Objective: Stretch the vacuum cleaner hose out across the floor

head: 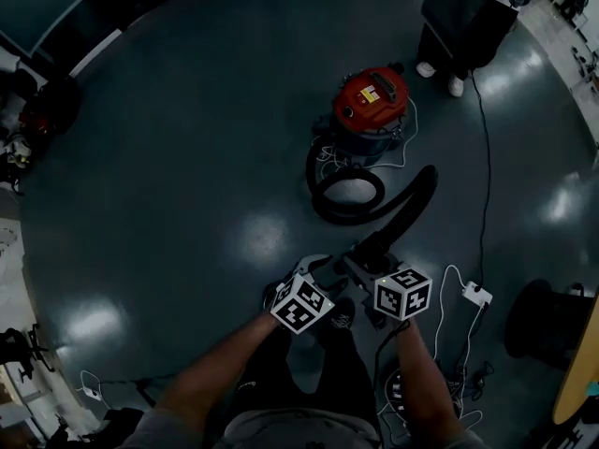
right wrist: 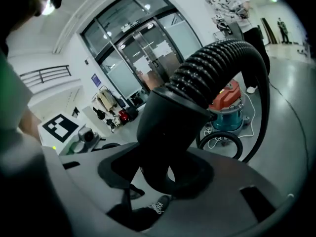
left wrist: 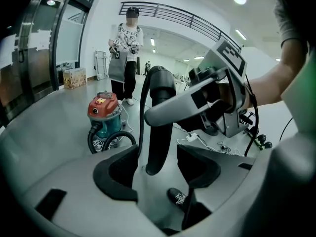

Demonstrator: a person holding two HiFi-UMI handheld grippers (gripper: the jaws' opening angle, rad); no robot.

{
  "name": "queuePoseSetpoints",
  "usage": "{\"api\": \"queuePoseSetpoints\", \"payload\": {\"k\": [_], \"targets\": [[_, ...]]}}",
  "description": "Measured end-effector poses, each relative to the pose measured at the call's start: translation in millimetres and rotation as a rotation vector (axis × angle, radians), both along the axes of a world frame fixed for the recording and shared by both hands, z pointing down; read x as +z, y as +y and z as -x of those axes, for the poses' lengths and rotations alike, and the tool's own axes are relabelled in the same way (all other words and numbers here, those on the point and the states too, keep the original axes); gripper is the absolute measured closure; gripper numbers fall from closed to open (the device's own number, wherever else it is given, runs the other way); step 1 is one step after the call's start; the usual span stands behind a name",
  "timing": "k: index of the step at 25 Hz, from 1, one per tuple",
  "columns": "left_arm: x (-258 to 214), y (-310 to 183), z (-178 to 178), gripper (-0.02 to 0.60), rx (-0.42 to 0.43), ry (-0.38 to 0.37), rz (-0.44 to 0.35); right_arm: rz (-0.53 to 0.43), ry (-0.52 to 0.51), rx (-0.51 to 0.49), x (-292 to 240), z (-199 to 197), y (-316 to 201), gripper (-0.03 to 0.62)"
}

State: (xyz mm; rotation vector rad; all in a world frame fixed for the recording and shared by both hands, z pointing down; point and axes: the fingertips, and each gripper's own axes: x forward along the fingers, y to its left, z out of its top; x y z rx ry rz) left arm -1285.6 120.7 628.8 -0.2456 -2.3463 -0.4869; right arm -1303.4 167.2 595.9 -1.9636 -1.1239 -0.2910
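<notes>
The red-topped vacuum cleaner [head: 372,101] stands on the dark floor, with its black ribbed hose [head: 412,204] coiled in a loop beside it and rising toward me. My right gripper [right wrist: 165,169] is shut on the hose's smooth black end cuff [right wrist: 168,127], held up off the floor. My left gripper [left wrist: 157,154] is open just below it. The tube's tip [left wrist: 155,147] hangs between its pads with a gap on each side. In the head view both grippers sit close together near the hose end [head: 374,246].
A person [head: 463,17] stands just behind the vacuum. A black cable [head: 485,157] runs along the floor to a white power strip [head: 475,295] on the right. A dark round object [head: 547,321] sits at the right edge. My shoe [head: 339,314] is below the grippers.
</notes>
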Motion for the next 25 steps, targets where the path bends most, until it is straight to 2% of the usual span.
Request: {"api": "queuePoseSetpoints", "payload": {"k": [2,5,9,10,12,19,23,25], "targets": [[-12,0,-1,0.31,0.014,0.005,0.022,0.007,0.066,0.04,-22,-9,2,0.419],[-31,3,-8,0.307,0.023,0.005,0.094,0.022,0.134,0.074,-58,-28,3,0.418],[-72,9,-26,0.308,0.023,-0.033,0.181,0.043,0.185,0.095,-112,-55,-2,0.419],[-86,8,-31,0.318,0.031,-0.048,0.201,0.049,0.195,0.107,-126,-60,-3,0.419],[-114,4,-44,0.437,0.041,-0.077,0.232,0.049,0.209,0.13,-150,-70,-5,0.418],[-176,-7,-75,0.44,0.107,-0.155,0.299,0.0,0.213,0.179,-195,-94,-25,0.388],[-188,1,-90,0.44,0.132,-0.154,0.317,-0.034,0.253,0.191,-205,-106,-63,0.387],[-195,2,-95,0.442,0.171,-0.157,0.316,-0.002,0.193,0.167,-216,-107,-89,0.387]]}}
